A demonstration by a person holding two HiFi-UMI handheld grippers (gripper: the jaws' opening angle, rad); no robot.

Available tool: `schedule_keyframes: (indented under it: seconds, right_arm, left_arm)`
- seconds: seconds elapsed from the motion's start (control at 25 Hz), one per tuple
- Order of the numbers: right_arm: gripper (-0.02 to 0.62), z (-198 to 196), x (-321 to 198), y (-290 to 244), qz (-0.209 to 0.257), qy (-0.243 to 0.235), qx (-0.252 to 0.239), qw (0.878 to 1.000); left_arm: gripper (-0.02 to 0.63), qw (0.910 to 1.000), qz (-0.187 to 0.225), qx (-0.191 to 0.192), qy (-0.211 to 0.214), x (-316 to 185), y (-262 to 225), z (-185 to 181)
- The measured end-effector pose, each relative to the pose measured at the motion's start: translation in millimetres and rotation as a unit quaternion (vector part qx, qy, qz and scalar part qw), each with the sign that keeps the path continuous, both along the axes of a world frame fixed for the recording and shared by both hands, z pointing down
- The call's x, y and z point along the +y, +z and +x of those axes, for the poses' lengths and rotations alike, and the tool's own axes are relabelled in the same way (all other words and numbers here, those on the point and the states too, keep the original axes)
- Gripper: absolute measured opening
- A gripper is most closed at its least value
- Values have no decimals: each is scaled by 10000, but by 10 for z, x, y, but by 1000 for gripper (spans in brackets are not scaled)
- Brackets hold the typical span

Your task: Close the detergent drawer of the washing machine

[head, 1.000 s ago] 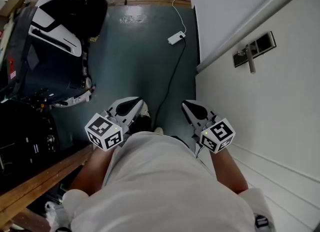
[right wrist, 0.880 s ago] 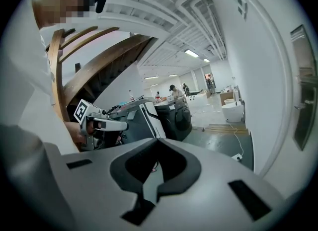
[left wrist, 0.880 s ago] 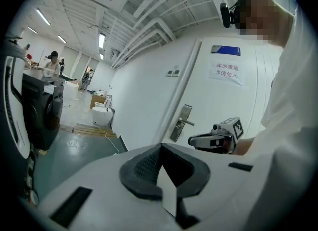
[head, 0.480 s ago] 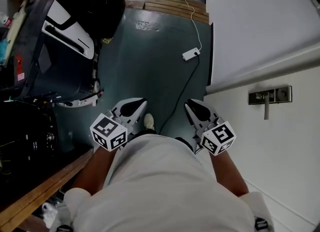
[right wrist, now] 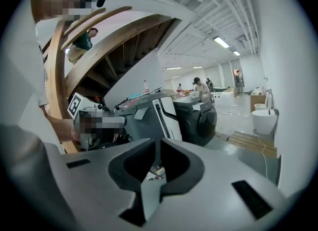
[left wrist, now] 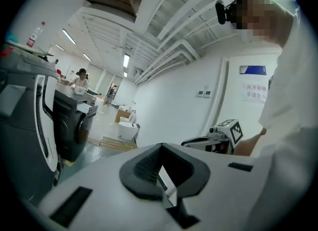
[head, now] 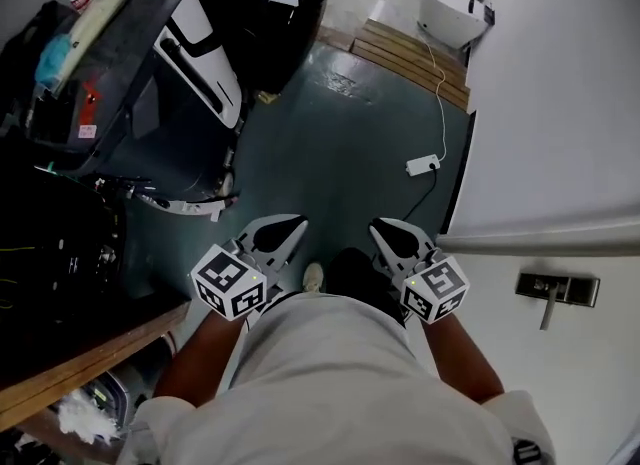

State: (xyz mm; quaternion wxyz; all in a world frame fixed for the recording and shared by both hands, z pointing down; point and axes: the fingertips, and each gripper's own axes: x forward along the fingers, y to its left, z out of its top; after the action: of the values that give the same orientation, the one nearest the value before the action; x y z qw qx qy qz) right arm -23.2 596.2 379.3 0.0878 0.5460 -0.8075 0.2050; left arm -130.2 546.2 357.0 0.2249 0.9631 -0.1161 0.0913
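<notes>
Close against the person's white shirt, the left gripper and the right gripper sit side by side, a little apart, both pointing forward over the dark green floor. Each gripper's own view shows its black pads meeting at the tips, so both sets of jaws are together with nothing between them. Just below and between the grippers a pale shoe shows on the floor. To the left a wooden beam runs along a bank of dark equipment, and to the right a metal door handle sticks out of a white door. Farther ahead a white plug box lies on the floor with its cord trailing toward a low stack of wooden boards. On the far left stands a grey machine with a white stripe, and beyond it the black washing machine, well apart from both grippers; its detergent drawer cannot be made out from here.
</notes>
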Motion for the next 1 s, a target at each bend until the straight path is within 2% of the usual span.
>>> schedule_keyframes:
  seconds: [0.28, 0.56, 0.64, 0.68, 1.0]
  right_arm:
    - [34, -214, -935, 128, 30, -763, -70, 9971]
    - [35, -54, -2028, 174, 107, -1237, -174, 9921]
    - [49, 40, -2336, 147, 191, -1297, -119, 9913]
    - [77, 95, -2489, 133, 234, -1304, -121, 9911]
    - [77, 531, -3383, 280, 224, -1174, -519, 9915]
  left_arm:
    - [-6, 9980, 108, -307, -544, -665, 133, -177]
    - [-6, 9936, -1, -457, -1029, -1522, 62, -82]
    - [-6, 9928, -15, -542, -1071, -1770, 36, -10]
    - [-6, 9923, -32, -577, -1091, -1898, 28, 34]
    - [-6, 9909, -16, -847, -1043, -2690, -7, 466]
